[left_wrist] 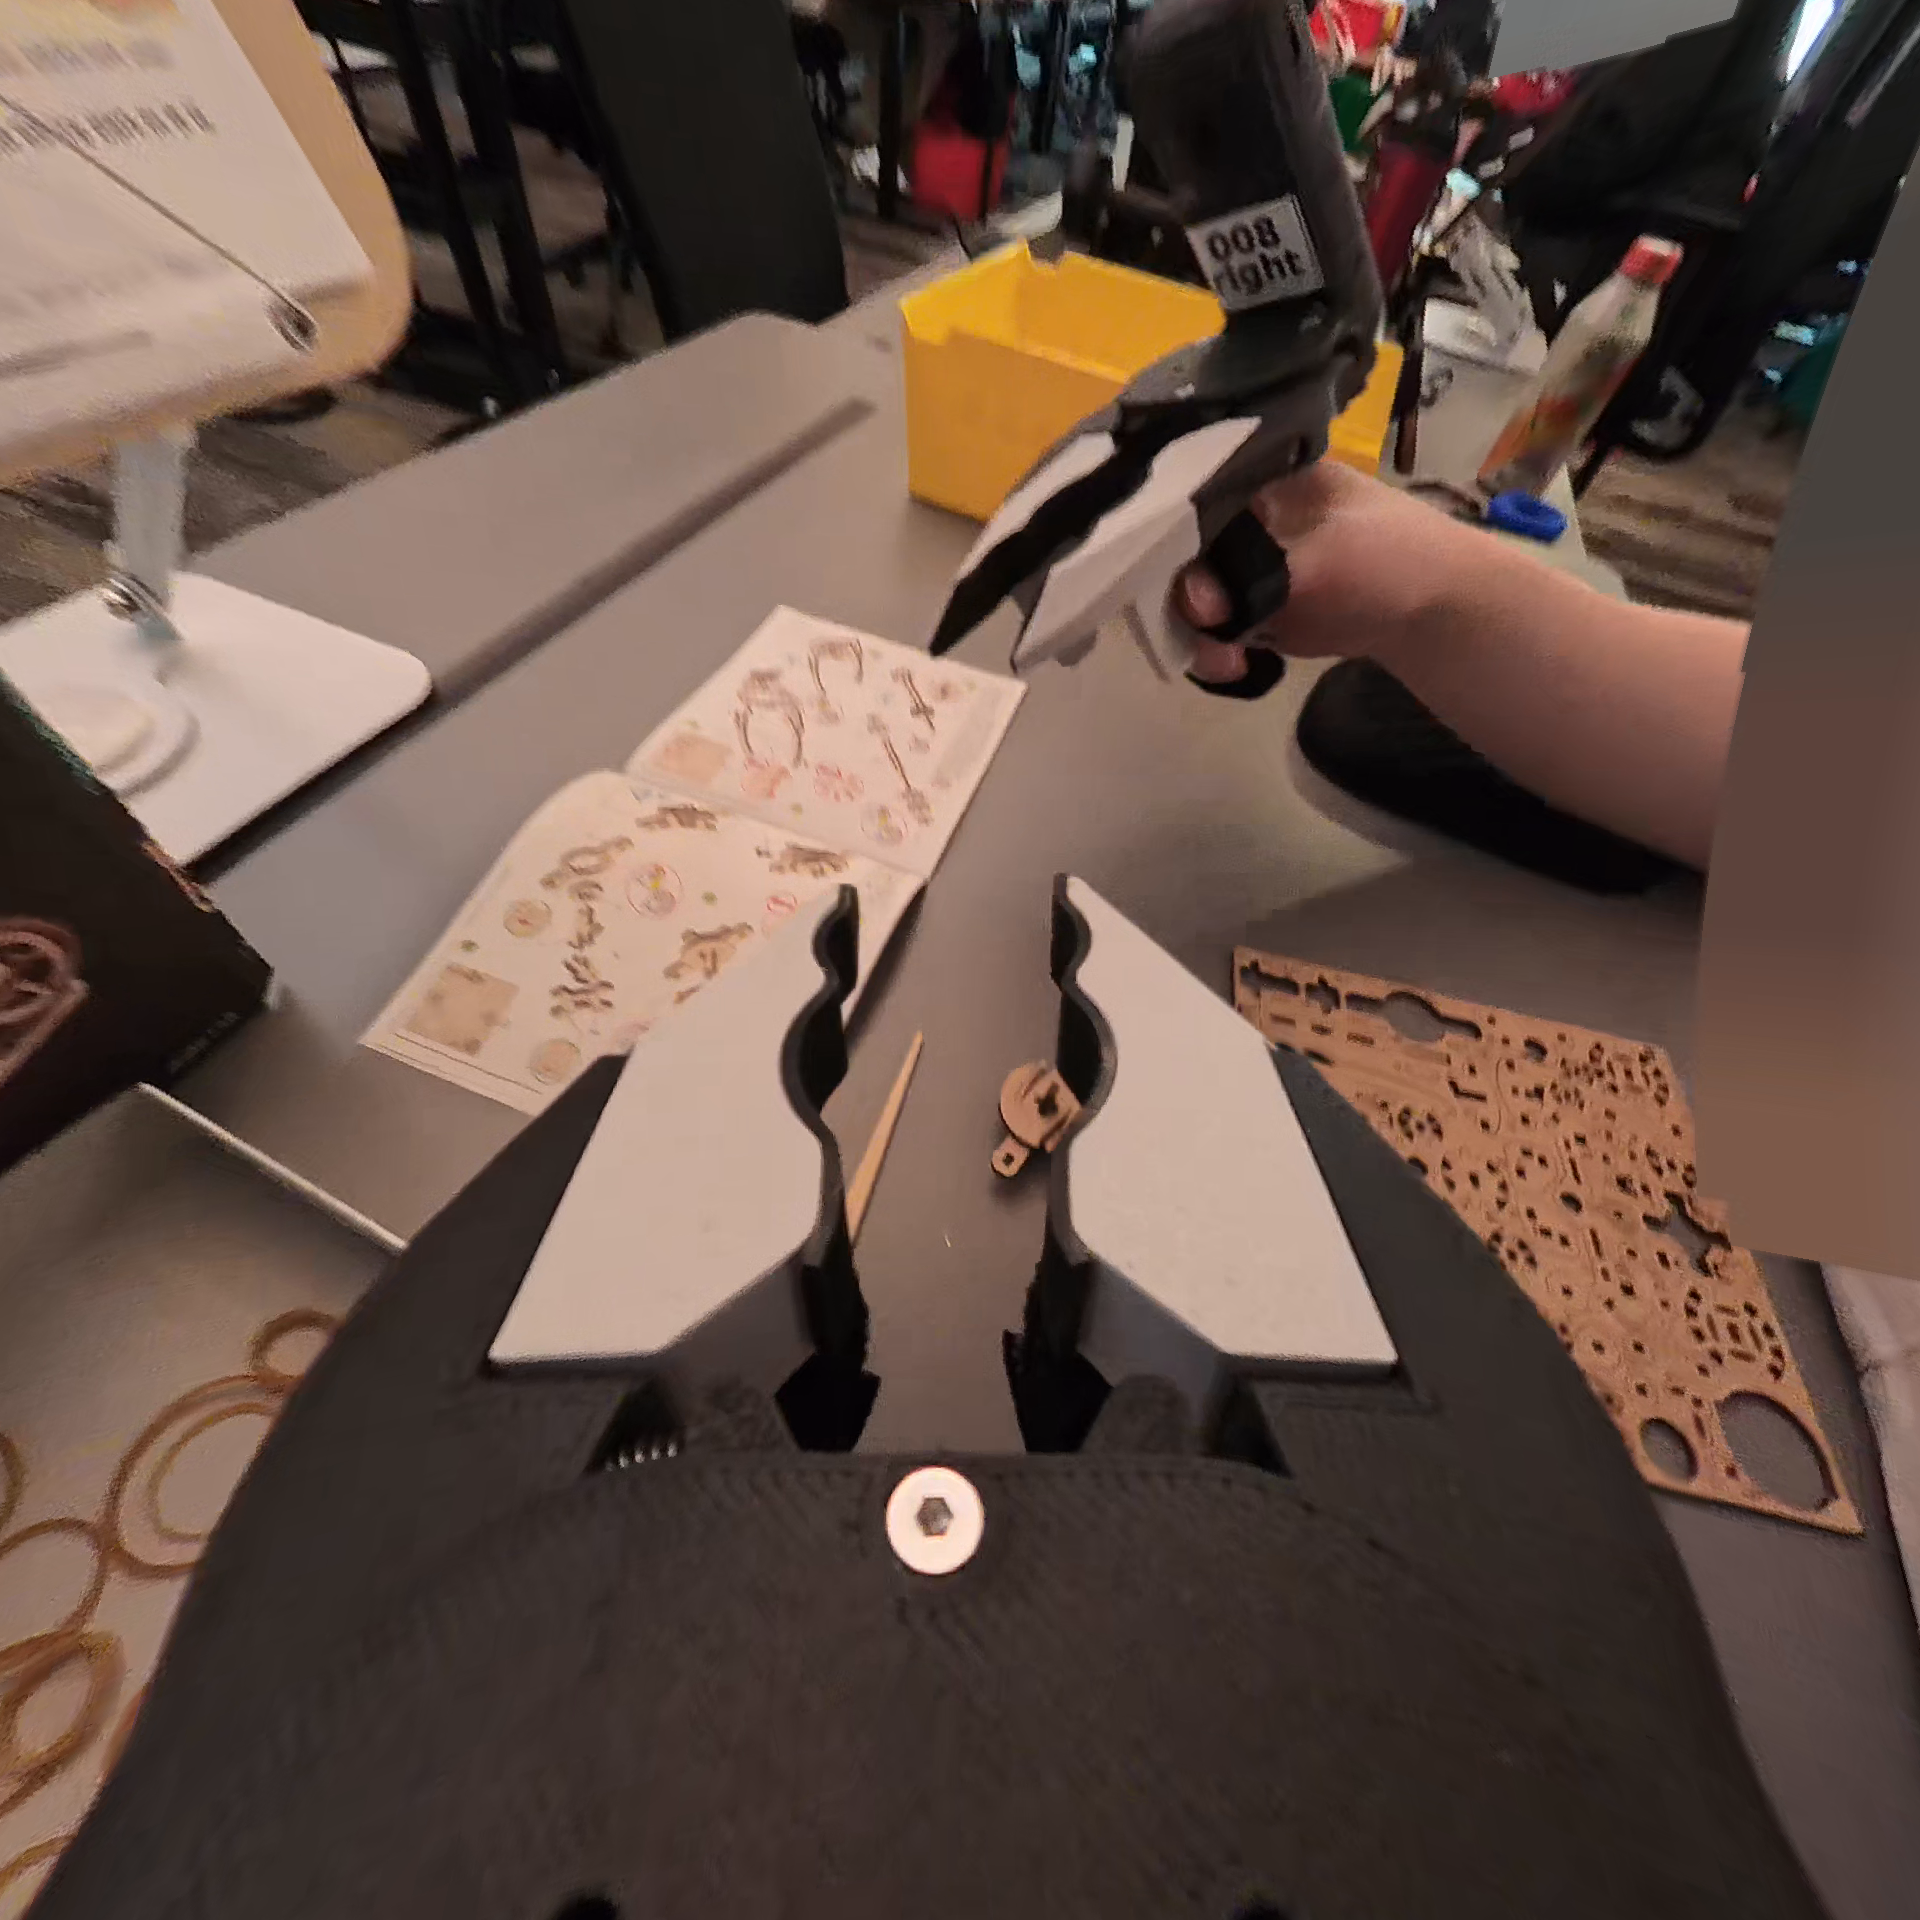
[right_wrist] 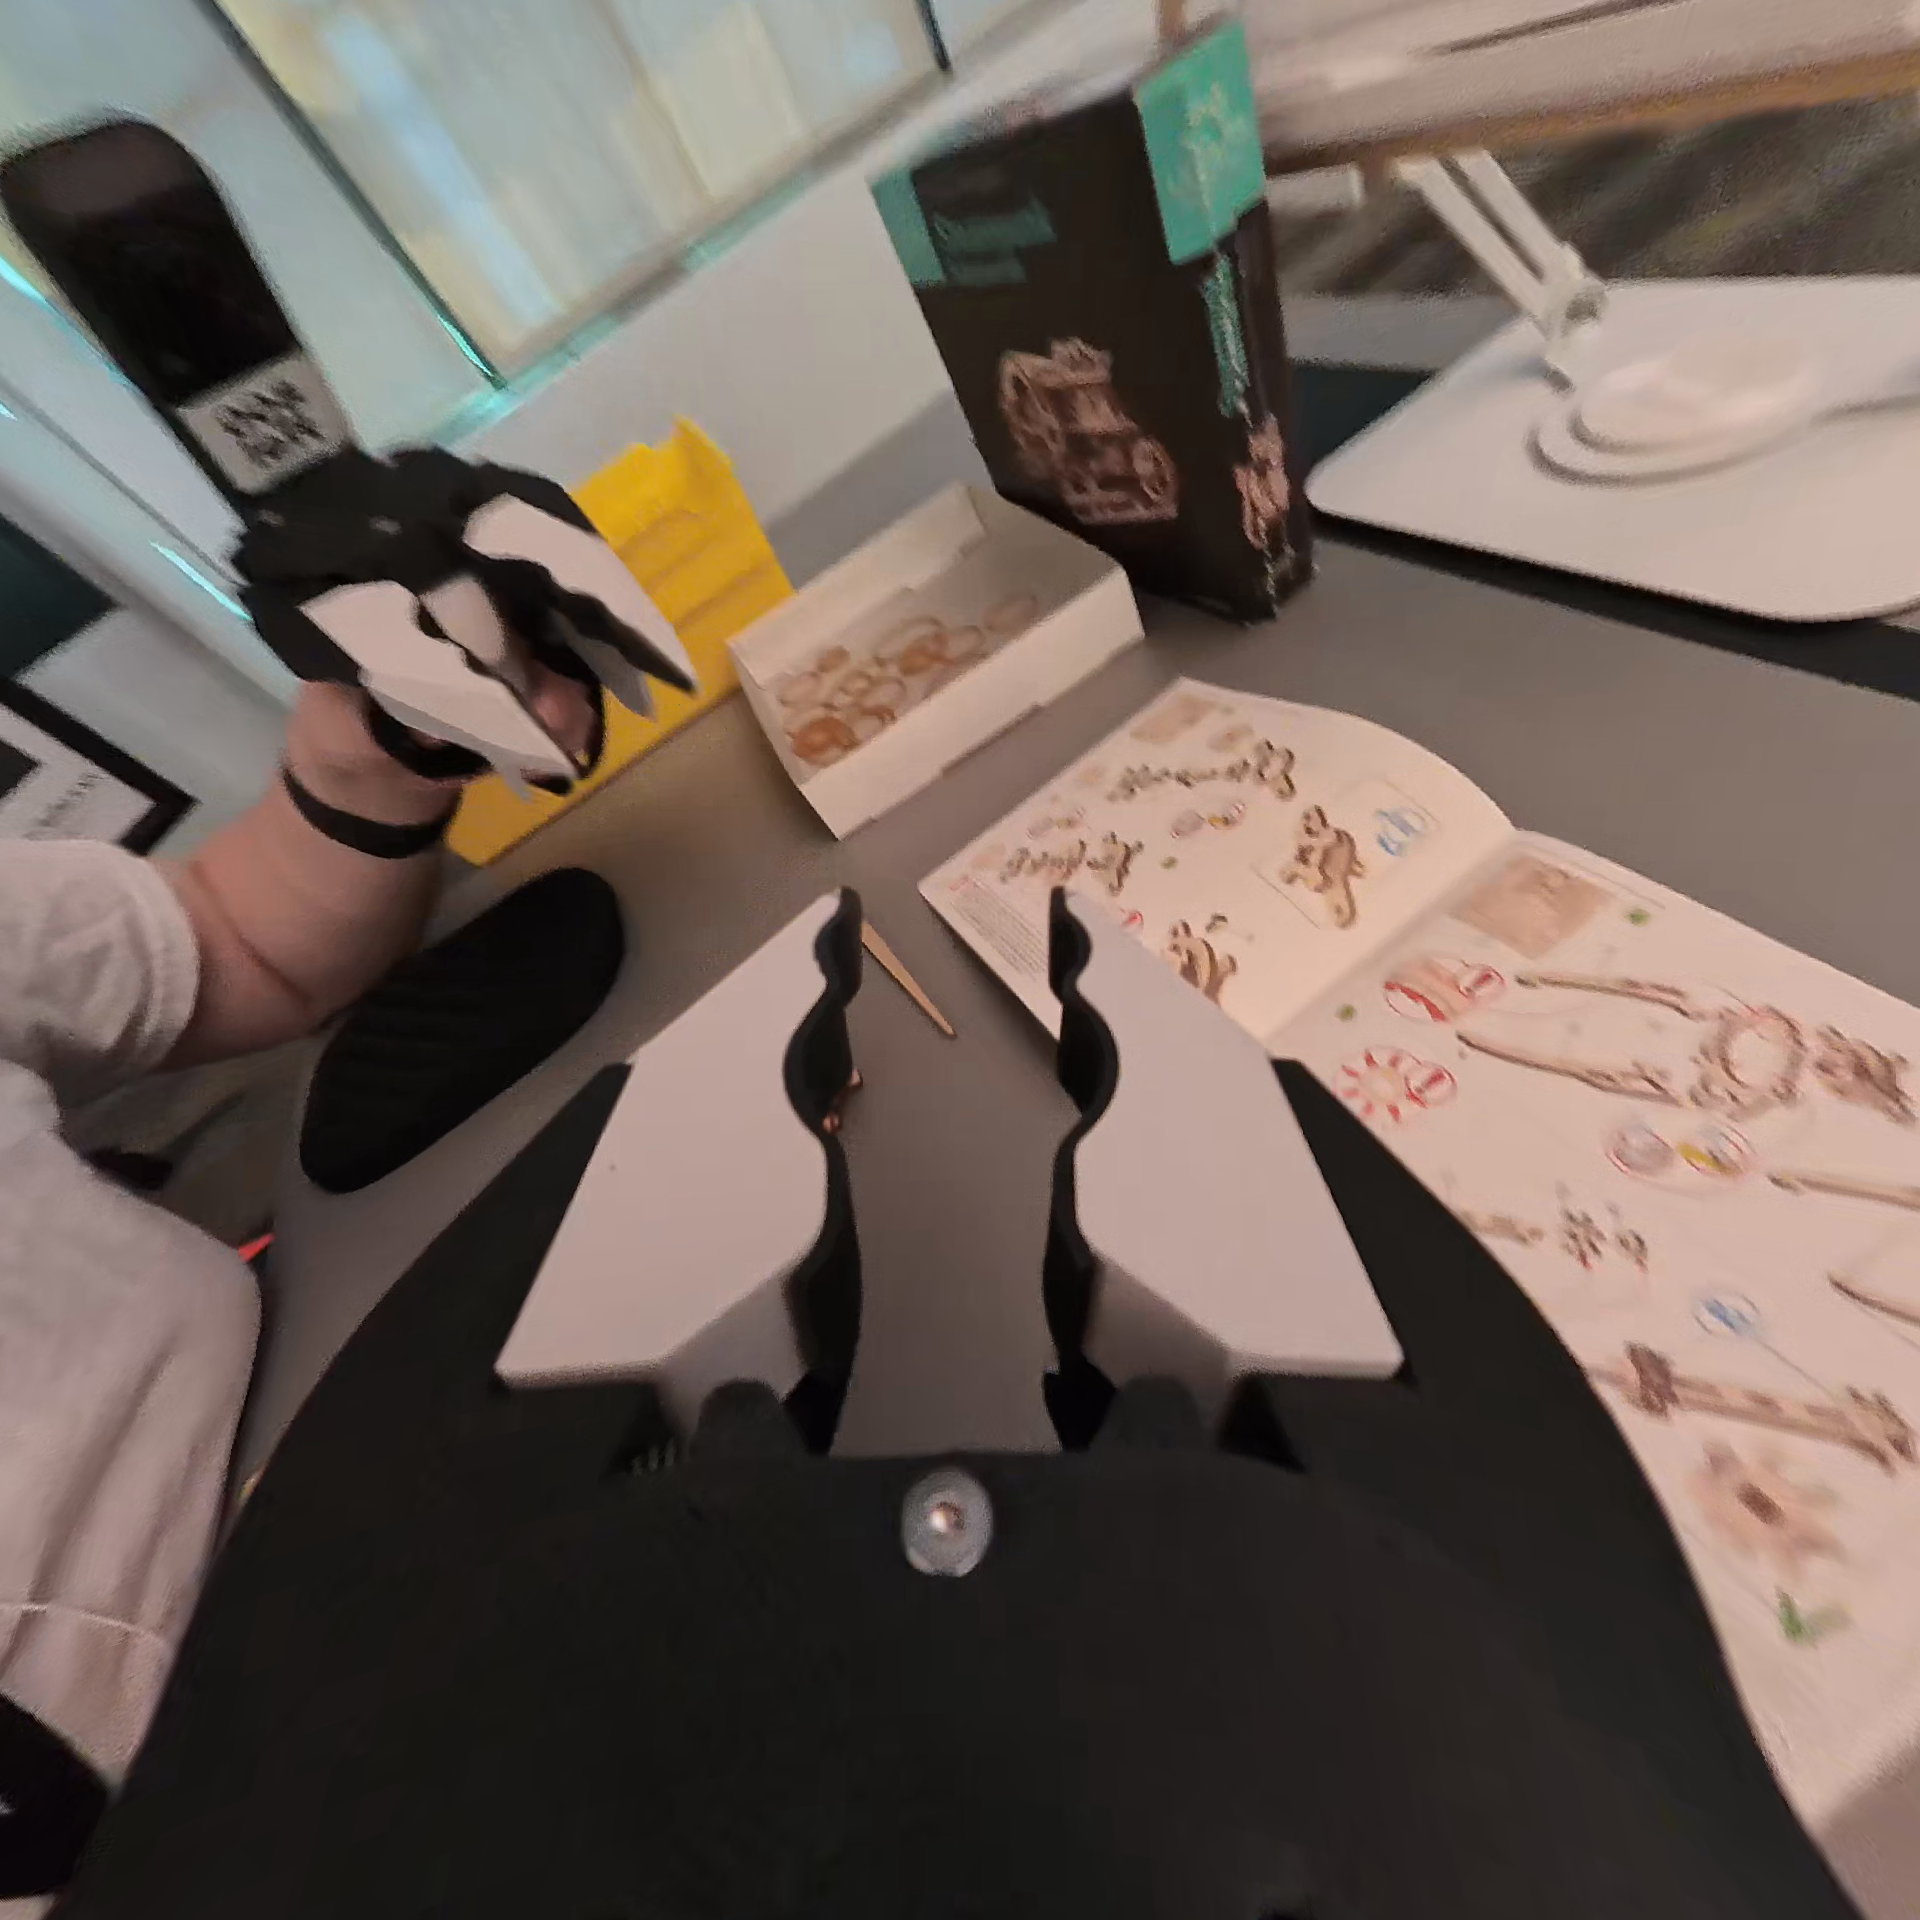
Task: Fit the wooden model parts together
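Observation:
A small round wooden part [left_wrist: 1034,1117] lies on the grey table [left_wrist: 1143,790], partly hidden behind my left gripper's right finger. A thin wooden stick [left_wrist: 883,1132] lies beside it. A brown wooden sheet with cut-outs [left_wrist: 1507,1195] lies to the right. My left gripper [left_wrist: 956,894] is open and empty, held above the part. My right gripper [right_wrist: 954,904] is open and empty above the table, with the stick [right_wrist: 909,982] just past its left fingertip and a bit of the wooden part [right_wrist: 842,1101] showing beside that finger. Each gripper shows in the other's view, right [left_wrist: 982,649] and left [right_wrist: 613,727].
An open instruction booklet [left_wrist: 727,862] lies ahead. A yellow bin [left_wrist: 1039,384], a bottle [left_wrist: 1590,353] and a black wrist rest [left_wrist: 1455,790] are beyond. A black box [right_wrist: 1122,343], a white tray of rubber bands [right_wrist: 914,665] and a white stand base [right_wrist: 1662,488] stand around. My right fingertips sit around 12 centimetres from my left ones. My left gripper's tips are some 12 centimetres from the thin wooden stick [left_wrist: 883,1132]. It turns up in the right wrist view [right_wrist: 900,971] as well.

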`<state>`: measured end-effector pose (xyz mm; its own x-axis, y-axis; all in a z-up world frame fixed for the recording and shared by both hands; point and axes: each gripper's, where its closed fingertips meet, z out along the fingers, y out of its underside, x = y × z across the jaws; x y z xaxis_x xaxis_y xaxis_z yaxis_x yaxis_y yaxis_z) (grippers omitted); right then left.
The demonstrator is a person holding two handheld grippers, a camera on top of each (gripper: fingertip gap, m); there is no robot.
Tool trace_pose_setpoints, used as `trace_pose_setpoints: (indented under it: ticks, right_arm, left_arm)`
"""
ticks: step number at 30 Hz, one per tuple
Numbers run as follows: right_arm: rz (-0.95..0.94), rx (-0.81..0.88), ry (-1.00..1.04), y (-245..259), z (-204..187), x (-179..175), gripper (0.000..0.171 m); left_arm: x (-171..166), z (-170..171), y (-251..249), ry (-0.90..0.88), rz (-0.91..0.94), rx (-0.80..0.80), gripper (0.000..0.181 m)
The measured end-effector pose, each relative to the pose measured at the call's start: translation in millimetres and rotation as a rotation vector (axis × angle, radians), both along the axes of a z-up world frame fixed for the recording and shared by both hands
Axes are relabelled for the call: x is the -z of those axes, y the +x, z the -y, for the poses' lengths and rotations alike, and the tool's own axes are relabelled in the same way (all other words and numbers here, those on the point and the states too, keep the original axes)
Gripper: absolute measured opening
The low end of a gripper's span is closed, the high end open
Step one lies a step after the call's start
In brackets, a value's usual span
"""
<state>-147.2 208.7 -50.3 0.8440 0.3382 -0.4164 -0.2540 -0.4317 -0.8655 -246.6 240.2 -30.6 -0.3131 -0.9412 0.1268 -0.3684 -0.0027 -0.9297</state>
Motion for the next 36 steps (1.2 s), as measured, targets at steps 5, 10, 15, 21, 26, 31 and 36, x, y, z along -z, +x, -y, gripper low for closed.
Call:
trace_pose_setpoints:
  ticks: [5,10,15,21,26,31,36]
  right_arm:
    - [0.204,0.072,-0.324,-1,15,-4,0.031]
    - [0.464,0.045,-0.69,-6,44,-4,0.026]
    - [0.566,0.001,-0.832,-18,57,4,0.021]
    - [0.625,0.055,-0.968,10,76,28,0.019]
    - [0.711,0.062,-1.009,28,79,38,0.013]
    - [0.772,0.0,-1.078,30,79,53,0.008]
    - [0.803,-0.022,-1.119,29,79,62,0.003]
  left_arm:
    - [-49,-7,-2,0.029,0.099,-0.061,0.038]
    - [-92,-16,-5,0.112,0.121,-0.14,0.037]
    - [-138,-19,0,0.112,0.179,-0.217,0.035]
    - [-153,-6,14,0.002,0.12,-0.197,0.042]
    - [-127,-5,33,0.028,0.088,-0.219,0.041]
    - [-113,-11,48,0.043,0.084,-0.222,0.04]
    - [-104,-21,50,0.046,0.064,-0.243,0.04]
